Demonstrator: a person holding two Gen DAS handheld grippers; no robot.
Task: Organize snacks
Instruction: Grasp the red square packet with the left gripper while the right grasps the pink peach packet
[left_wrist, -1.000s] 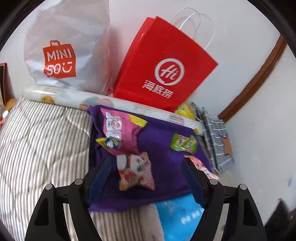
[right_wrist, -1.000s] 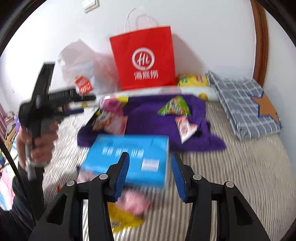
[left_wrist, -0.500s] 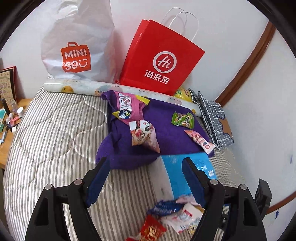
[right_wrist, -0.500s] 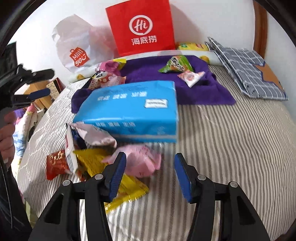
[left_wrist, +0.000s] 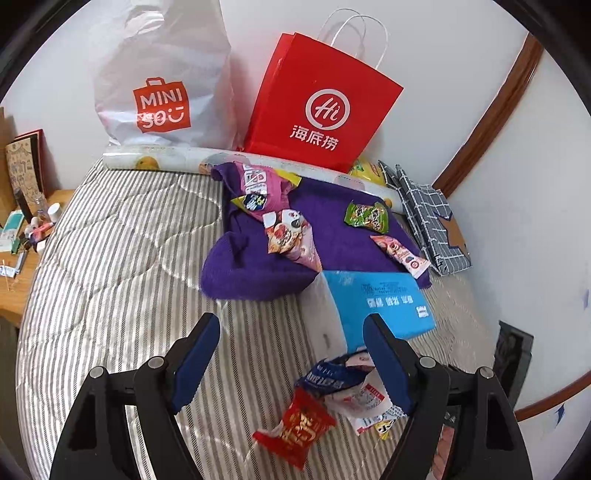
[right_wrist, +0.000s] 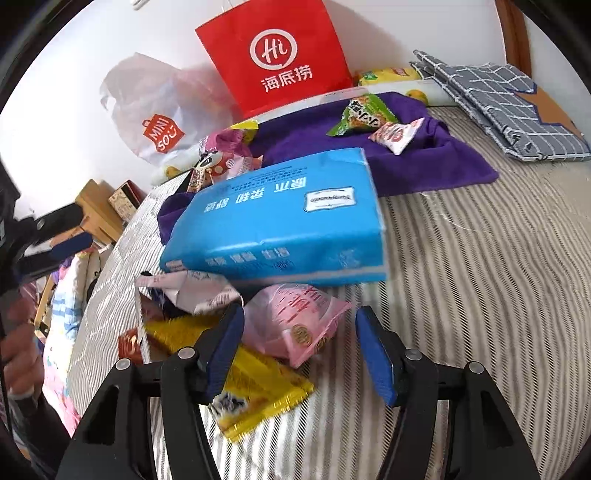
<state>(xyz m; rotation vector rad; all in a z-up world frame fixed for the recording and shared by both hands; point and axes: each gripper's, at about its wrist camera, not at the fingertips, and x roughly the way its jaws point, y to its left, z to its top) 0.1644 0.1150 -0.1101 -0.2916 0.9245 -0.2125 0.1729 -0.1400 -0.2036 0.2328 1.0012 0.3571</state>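
My right gripper (right_wrist: 300, 312) is low over a heap of snack packets on the striped bed. Its jaws are opening and stand either side of a pink packet (right_wrist: 295, 325), with the pads clear of it. A yellow packet (right_wrist: 258, 387) lies under the left finger, and a blue tissue pack (right_wrist: 280, 221) lies just beyond. My left gripper (left_wrist: 291, 321) is open and empty above the bedcover. A red packet (left_wrist: 303, 424) and a torn blue-and-white wrapper (left_wrist: 343, 380) lie near its right finger. Several snacks rest on the purple towel (left_wrist: 332, 240).
A red paper bag (left_wrist: 321, 110) and a white plastic bag (left_wrist: 162, 92) lean on the wall behind the bed. A folded grey chequered cloth (left_wrist: 428, 218) lies at the right. A wooden bedside table (left_wrist: 22, 266) with small items stands at the left.
The left view has pulled back from the purple towel, bringing the blue pack and snack heap into sight. My right gripper has sunk toward the heap and its jaws have widened around the pink packet.
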